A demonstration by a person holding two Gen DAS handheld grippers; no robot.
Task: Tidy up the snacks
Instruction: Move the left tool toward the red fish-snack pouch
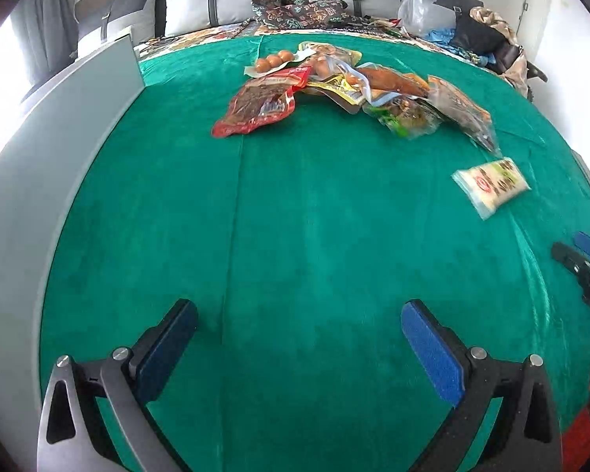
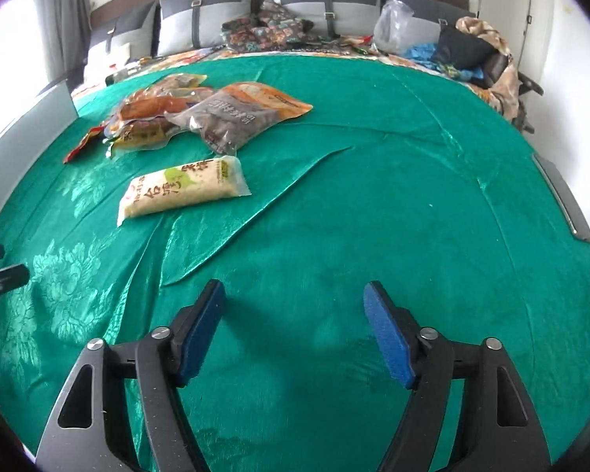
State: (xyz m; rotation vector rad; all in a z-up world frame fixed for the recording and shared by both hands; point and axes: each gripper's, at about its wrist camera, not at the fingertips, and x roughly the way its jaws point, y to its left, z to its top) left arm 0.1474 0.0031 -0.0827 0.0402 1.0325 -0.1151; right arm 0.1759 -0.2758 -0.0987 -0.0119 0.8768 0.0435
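1. Hovering over the bed's green cloth (image 1: 295, 216), we keep the left tongs (image 1: 299, 326) and right tongs (image 2: 293, 314) spread and empty.
2. Our snack pile (image 1: 354, 86) sits far off; the white rice-cracker pack (image 2: 185, 190) lies apart, nearer, likely easiest to take first.

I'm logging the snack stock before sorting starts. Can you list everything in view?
white packet: one, cream-white, alone, nearer than the pile
snack pile: several packets, red, orange, yellow, green, far side of the cloth
red packet: one, pile's left end
green cloth: one, covers the surface
grey cushions: several, back
left gripper: open, empty
right gripper: open, empty
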